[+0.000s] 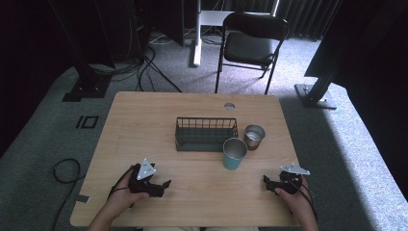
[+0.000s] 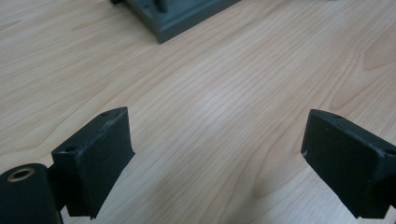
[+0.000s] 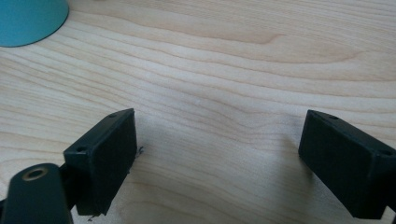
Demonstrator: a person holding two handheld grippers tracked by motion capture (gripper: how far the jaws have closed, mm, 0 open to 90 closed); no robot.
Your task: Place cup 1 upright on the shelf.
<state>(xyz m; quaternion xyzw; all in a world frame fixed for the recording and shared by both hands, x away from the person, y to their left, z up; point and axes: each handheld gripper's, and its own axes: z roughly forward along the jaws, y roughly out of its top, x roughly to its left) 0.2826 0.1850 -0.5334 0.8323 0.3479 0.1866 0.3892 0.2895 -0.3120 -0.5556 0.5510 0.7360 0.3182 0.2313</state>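
The table point(image 1: 144, 120) is the biggest thing here, a pale wood top with a small round cable hole near its far edge. On it, about the middle, sits a dark green wire rack point(image 1: 206, 134). Just beside the rack's right end stand two cups: a teal cup point(image 1: 234, 153) nearer the person, and a smaller brown cup point(image 1: 253, 137) behind it, with a silvery inside. The two cups stand close together, perhaps touching; that is hard to tell from above.

The left tongs point(image 1: 166, 184) rest low at the near left of the table, jaws spread wide with nothing between them. The right tongs point(image 1: 266, 180) sit at the near right, likewise spread and empty. In the right gripper view the base of the teal cup point(image 3: 28, 18) shows at the upper left corner, near but apart from the jaws.

The likely step is a reach for a cup, probably the teal one, since it stands closest to the right tongs. To do it well, come in level from the near side, keep the jaws wide until they straddle the cup's wall, and close around the middle so it does not tip against the brown cup or the rack.

No brand, label or writing can be read on anything.
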